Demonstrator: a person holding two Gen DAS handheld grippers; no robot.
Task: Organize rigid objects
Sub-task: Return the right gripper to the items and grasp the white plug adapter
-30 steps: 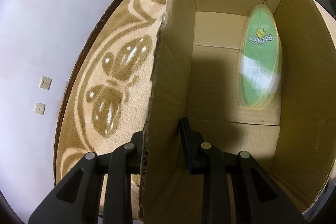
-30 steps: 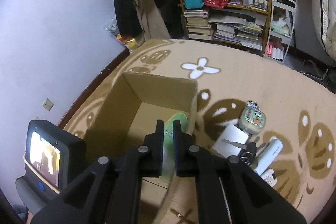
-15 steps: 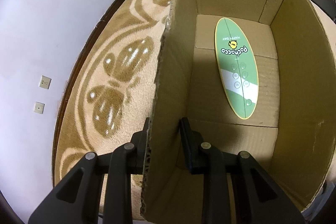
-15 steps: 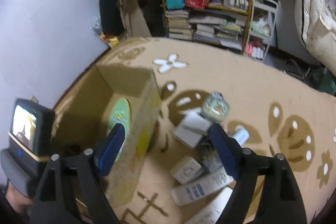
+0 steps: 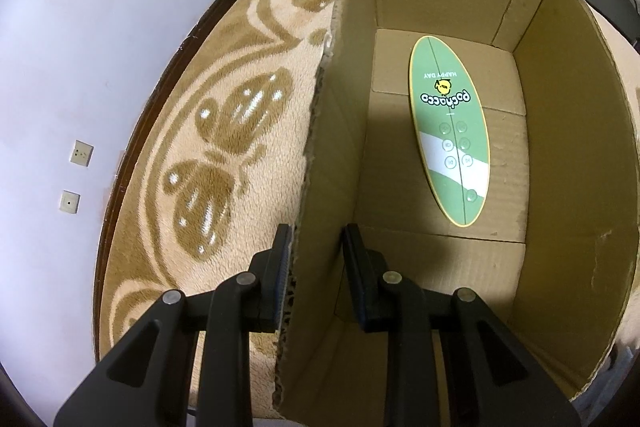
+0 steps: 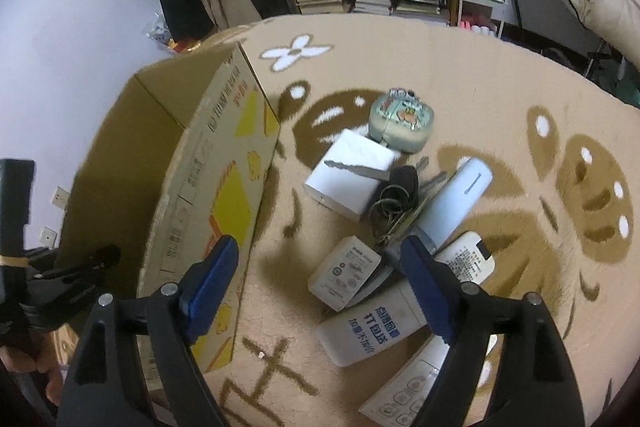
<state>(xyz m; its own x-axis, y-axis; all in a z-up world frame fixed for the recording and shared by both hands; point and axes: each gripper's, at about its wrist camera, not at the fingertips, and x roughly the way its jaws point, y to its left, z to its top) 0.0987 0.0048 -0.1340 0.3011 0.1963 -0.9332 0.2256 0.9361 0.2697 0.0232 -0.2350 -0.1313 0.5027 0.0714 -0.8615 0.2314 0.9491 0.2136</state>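
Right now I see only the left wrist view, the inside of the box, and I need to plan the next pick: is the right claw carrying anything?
Observer: No. The right claw is open and empty, above the carpet outside the box.
Operator: What is out there to pick?
Observer: A pile lies beside the box: a white carton, a bunch of keys, a round green case and a white bottle with blue lettering, among others.
Operator: Which sits nearest the claw?
Observer: A small white packet shows between its two fingers.
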